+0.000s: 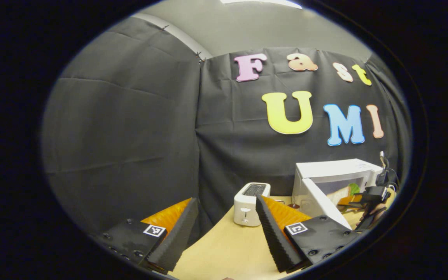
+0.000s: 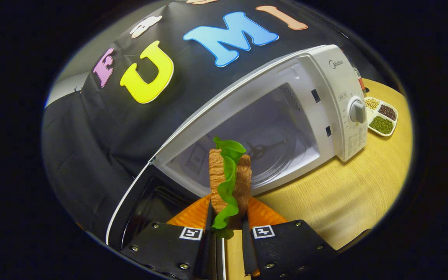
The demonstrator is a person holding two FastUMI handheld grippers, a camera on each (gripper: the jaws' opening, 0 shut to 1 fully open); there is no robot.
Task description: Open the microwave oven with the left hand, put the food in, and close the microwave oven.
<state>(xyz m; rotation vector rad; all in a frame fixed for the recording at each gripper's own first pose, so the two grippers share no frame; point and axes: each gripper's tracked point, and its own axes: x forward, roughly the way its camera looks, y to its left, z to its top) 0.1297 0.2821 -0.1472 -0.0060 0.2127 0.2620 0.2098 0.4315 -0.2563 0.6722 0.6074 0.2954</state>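
While the microwave (image 2: 286,116) stands open at frame centre, the right gripper (image 2: 228,223) clamps the sandwich (image 2: 230,179) upright between its jaws. The left gripper (image 1: 224,229), lower frame, spreads wide, holding nothing.

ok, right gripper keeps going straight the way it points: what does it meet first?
Likely the microwave's open cavity: the right gripper, shut on the sandwich, points into it. The sandwich would probably meet the turntable first; depth is unclear.

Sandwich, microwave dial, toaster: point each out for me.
sandwich (image 2: 230,177), right gripper view, on its lettuce.
microwave dial (image 2: 357,111), right gripper view, on the knob face.
toaster (image 1: 247,208), left gripper view, on its front.
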